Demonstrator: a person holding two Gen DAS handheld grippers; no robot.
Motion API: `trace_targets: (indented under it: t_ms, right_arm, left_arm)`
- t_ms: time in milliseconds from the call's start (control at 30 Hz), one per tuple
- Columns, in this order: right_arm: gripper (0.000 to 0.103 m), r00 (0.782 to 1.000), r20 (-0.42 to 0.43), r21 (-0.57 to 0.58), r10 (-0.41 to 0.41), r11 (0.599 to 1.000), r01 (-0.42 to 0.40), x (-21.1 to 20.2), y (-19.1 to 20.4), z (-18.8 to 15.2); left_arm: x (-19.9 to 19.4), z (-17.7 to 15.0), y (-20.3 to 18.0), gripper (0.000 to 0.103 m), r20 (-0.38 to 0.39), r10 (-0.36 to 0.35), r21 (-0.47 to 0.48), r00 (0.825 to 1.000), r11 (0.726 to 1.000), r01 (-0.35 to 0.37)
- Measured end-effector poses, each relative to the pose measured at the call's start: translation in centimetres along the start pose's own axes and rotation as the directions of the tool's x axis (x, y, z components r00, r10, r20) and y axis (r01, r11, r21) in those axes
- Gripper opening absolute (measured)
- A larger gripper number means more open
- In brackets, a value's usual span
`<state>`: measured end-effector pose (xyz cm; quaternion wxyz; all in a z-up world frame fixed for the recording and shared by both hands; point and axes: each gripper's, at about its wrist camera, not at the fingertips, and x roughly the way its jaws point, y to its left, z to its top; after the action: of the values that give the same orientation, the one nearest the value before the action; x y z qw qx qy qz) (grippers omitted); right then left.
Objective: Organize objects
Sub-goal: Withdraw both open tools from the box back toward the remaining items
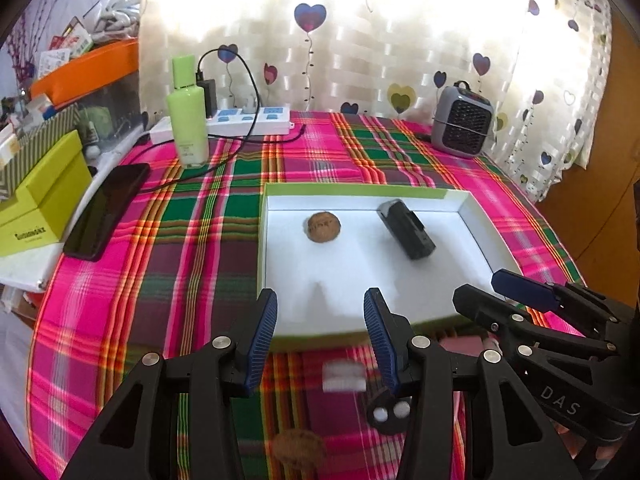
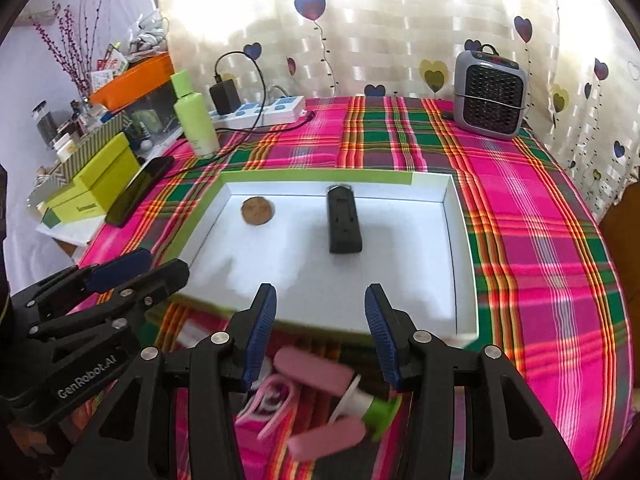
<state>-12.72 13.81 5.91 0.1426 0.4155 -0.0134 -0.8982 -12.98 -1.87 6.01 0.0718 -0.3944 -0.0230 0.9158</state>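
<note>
A white shallow box with green rim lies on the plaid tablecloth. Inside are a brown walnut and a black rectangular device. My left gripper is open and empty over the box's near edge. My right gripper is open and empty over the box's near edge; it also shows in the left wrist view. Below the left gripper lie a white block, a black piece and another walnut. Below the right gripper lie pink items and a green-capped tube.
A green bottle, power strip with charger, black phone, lime box and orange bin stand at left. A small grey heater stands at back right before the heart curtain.
</note>
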Motion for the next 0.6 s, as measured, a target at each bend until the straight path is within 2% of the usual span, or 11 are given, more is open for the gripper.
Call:
trace_targets:
  t_ms: [600]
  right_arm:
    - [0.047,0.999,0.036,-0.027,-0.023,0.999,0.024,-3.2,1.4,-5.0]
  left_arm:
    - [-3.1,-4.7,0.2,0.044,0.011,0.019,-0.003,1.0,1.0,-0.019]
